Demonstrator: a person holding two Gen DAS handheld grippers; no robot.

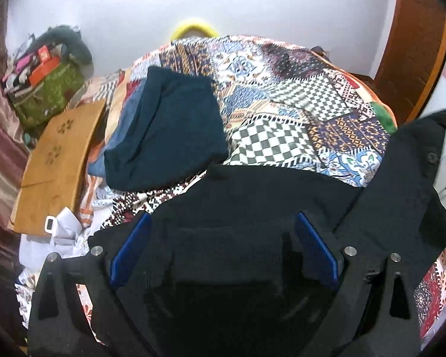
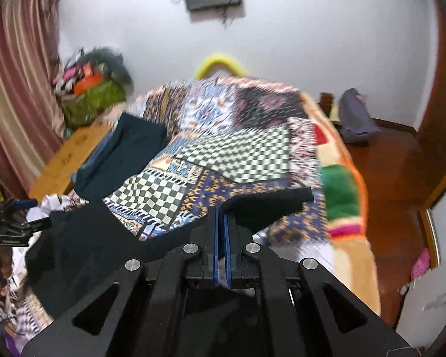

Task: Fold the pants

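Observation:
Black pants [image 1: 252, 196] lie on the patterned bedspread [image 1: 282, 95], spread under and ahead of my left gripper [image 1: 223, 223]. Its blue pads stand wide apart over the dark cloth, open, holding nothing that I can see. In the right wrist view my right gripper [image 2: 222, 217] is shut on an edge of the black pants [image 2: 264, 202], lifted a little above the bed; the rest of the pants [image 2: 83, 238] hangs to the left. The other gripper [image 2: 12, 223] shows at the left edge.
A folded dark teal garment [image 1: 169, 128] lies on a blue one at the bed's left. A wooden board [image 1: 56, 160] and a green bag of clutter [image 1: 47, 89] stand to the left. Wooden floor [image 2: 386, 178] lies right of the bed.

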